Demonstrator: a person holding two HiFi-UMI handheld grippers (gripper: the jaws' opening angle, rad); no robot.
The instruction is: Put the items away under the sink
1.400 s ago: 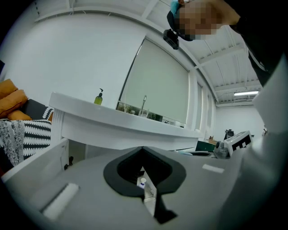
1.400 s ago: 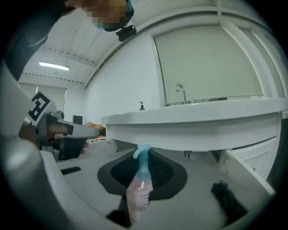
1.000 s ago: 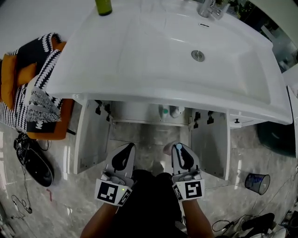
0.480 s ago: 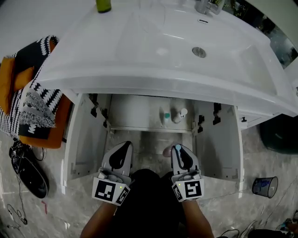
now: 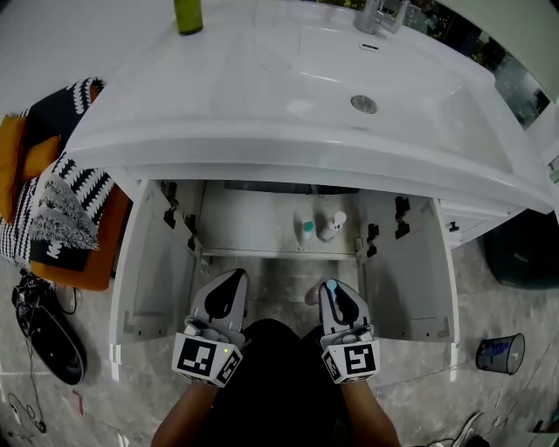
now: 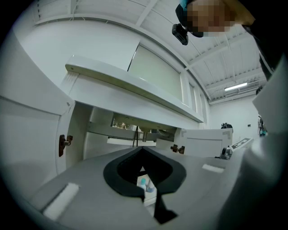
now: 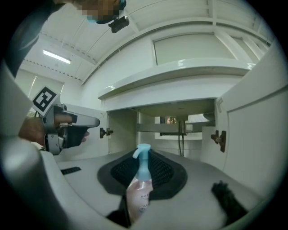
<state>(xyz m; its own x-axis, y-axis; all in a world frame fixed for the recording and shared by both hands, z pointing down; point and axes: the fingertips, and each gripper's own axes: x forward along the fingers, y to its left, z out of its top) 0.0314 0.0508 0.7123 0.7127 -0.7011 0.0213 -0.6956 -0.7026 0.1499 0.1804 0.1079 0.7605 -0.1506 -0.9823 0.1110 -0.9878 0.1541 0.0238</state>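
The white sink (image 5: 218, 87) fills most of what I see from above. Below its front rim the cabinet (image 5: 253, 218) stands open, with the left door (image 5: 157, 262) and the right door (image 5: 410, 271) both swung wide toward me. That gap is what my next move depends on. It lies straight ahead of both claws, which sit side by side just short of the doors and point nearly level into it.

My right claw (image 5: 330, 283) is pinching the spray bottle (image 7: 140, 184), its pads pressed on the clear body. The bottle's long axis runs along the claw, with the base back toward my hand and the pale blue trigger head forward at the tips, aimed into the cabinet. My left claw (image 5: 237, 276) is pressed together with nothing held. In its own view only a small hole is left between the pads, and the cabinet interior shows through it.

Against the back of the cabinet floor stand a teal-capped bottle (image 5: 307, 230) and, just beside it, a white pump bottle (image 5: 330, 227). They are almost in line with my right claw, well ahead of it, and nearer to that hand than to the left. I judge that the spray bottle goes in next to them, and that it must be turned upright before I let go or it may tip onto its neighbours.

A green bottle (image 5: 188, 13) stands up on the desk behind the sink, not yet put away.
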